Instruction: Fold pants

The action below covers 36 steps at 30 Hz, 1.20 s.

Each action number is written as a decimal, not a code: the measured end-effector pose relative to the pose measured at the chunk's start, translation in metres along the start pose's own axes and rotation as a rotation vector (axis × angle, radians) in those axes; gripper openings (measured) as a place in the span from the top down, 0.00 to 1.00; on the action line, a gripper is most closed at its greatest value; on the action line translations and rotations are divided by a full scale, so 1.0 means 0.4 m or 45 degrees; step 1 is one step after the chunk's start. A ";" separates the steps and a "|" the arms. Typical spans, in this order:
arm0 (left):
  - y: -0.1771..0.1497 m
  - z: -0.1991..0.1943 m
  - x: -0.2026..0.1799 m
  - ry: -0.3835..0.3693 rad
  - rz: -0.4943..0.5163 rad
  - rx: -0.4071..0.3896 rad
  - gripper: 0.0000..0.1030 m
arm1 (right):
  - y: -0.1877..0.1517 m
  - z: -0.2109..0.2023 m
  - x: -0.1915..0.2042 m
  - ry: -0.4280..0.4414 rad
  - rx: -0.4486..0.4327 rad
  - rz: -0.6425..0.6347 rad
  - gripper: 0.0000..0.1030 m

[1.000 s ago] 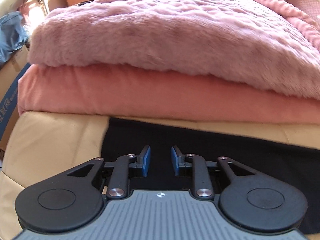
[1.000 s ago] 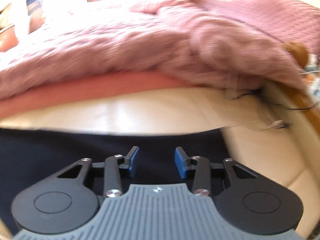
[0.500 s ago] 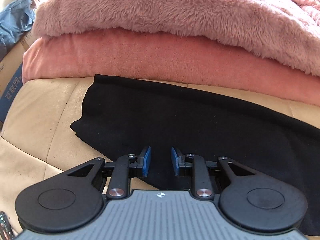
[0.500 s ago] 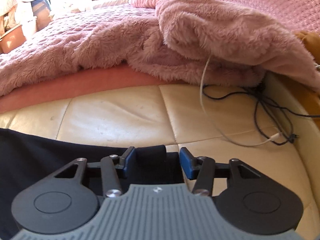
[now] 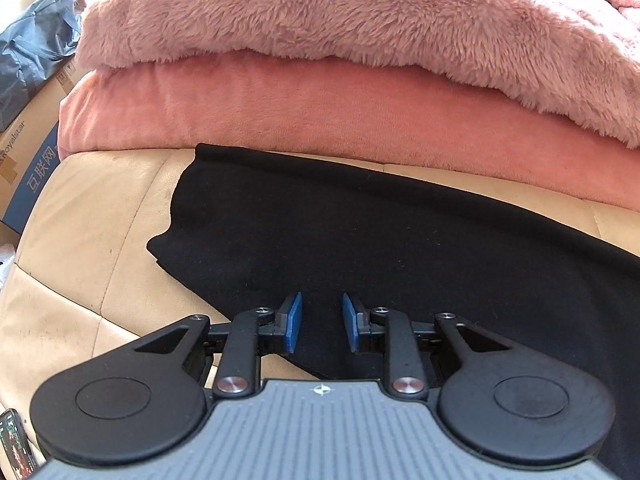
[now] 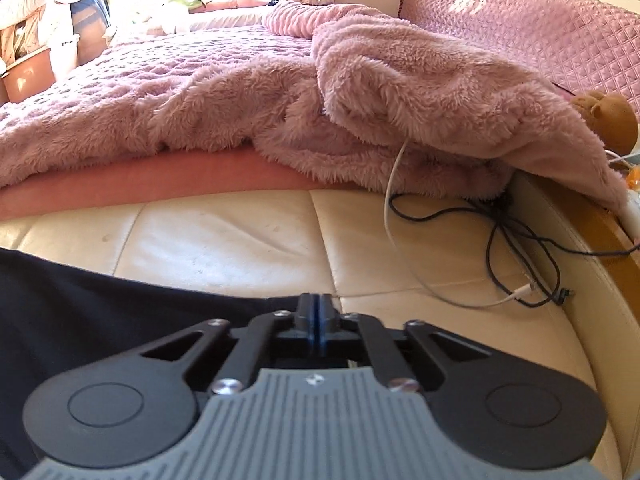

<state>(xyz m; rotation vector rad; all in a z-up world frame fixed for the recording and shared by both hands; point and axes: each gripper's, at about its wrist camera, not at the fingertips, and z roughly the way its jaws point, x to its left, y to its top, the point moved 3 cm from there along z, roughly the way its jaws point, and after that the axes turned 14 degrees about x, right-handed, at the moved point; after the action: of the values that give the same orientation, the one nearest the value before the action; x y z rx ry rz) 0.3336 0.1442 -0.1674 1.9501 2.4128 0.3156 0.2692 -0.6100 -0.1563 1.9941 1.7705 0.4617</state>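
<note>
The black pants (image 5: 400, 248) lie flat along the cream leather cushion (image 5: 92, 208), in front of the pink bedding. My left gripper (image 5: 320, 322) hovers over the pants' near edge by their left end. Its blue pads (image 5: 294, 320) stand a narrow gap apart, with cloth below them but none pinched. In the right wrist view the pants (image 6: 100, 308) reach in from the left and end at my right gripper (image 6: 318, 316). Its jaws are closing, and its pads have come together on the cloth's end.
A fluffy pink blanket (image 6: 360, 92) and a salmon mattress layer (image 5: 280, 108) rise just behind the pants. Black and white cables (image 6: 500, 248) lie on the cushion to the right. A cardboard box (image 5: 28, 152) and a phone (image 5: 16, 448) sit at the left.
The left gripper has tilted down, bringing the pants' left end into view, and its gap is unchanged. The right gripper has moved to the pants' right end and closed its jaws there.
</note>
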 end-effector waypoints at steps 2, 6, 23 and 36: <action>0.000 0.000 0.002 -0.004 -0.001 0.001 0.71 | 0.016 0.013 0.000 0.034 0.015 -0.019 0.65; 0.004 0.004 -0.003 0.012 0.000 0.004 0.71 | 0.028 0.060 0.027 0.015 0.093 -0.140 0.68; -0.003 -0.002 -0.011 -0.004 0.042 -0.025 0.70 | 0.021 0.078 0.040 -0.269 0.098 -0.029 1.00; -0.113 -0.089 0.197 -0.357 -0.316 -0.237 0.57 | -0.012 -0.065 0.205 -0.123 0.078 0.043 0.78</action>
<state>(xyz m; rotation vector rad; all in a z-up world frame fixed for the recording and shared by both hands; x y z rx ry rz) 0.2678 0.2066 -0.1318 1.4881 2.3142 0.2304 0.2622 -0.5257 -0.1397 2.0553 1.7135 0.3194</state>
